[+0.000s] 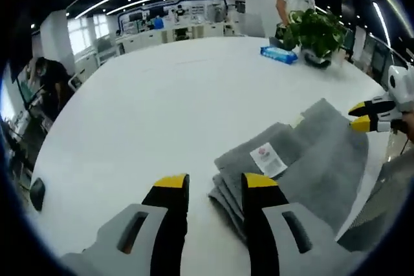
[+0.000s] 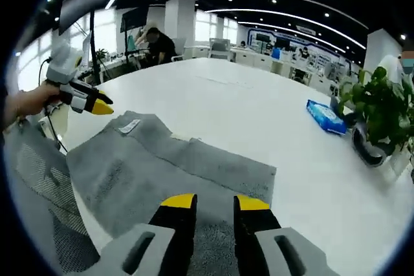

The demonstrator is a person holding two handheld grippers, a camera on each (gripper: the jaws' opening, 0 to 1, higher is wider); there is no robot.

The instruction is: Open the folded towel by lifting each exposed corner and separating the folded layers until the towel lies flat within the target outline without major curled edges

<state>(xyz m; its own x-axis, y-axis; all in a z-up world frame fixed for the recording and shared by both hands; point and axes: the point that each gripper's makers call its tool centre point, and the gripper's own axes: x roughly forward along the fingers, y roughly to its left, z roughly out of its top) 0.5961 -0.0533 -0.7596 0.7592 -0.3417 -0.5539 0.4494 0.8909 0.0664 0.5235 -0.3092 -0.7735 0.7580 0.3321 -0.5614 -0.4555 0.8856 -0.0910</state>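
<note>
Grey terry cloth, the towel (image 1: 310, 159), lies partly unfolded on the white desk (image 1: 162, 114), just ahead of and to the right of the left claw (image 1: 217, 189). In the left gripper view that claw's yellow-tipped jaws stand a moderate way apart with nothing between them; the right jaw hangs over the stacked folded edges at the towel's near corner, and the white care label (image 1: 268, 158) sits just beyond it. That corner shows several layers one on another, so the claw is probably poised there to pick the top layer off.

In the right gripper view the right claw (image 2: 215, 203) hovers low over the opposite end of the towel (image 2: 174, 172); its jaws are narrowly parted and grip nothing. The cloth directly ahead of it is a single flat sheet, with a folded strip further on toward the label (image 2: 129, 125). Placing one claw at each end looks meant to let one end be steadied while the other is peeled open. No target outline can be made out on the desk.

Well beyond both claws, a blue packet (image 2: 326, 116) and a potted plant (image 2: 378, 117) stand clear of the work.
</note>
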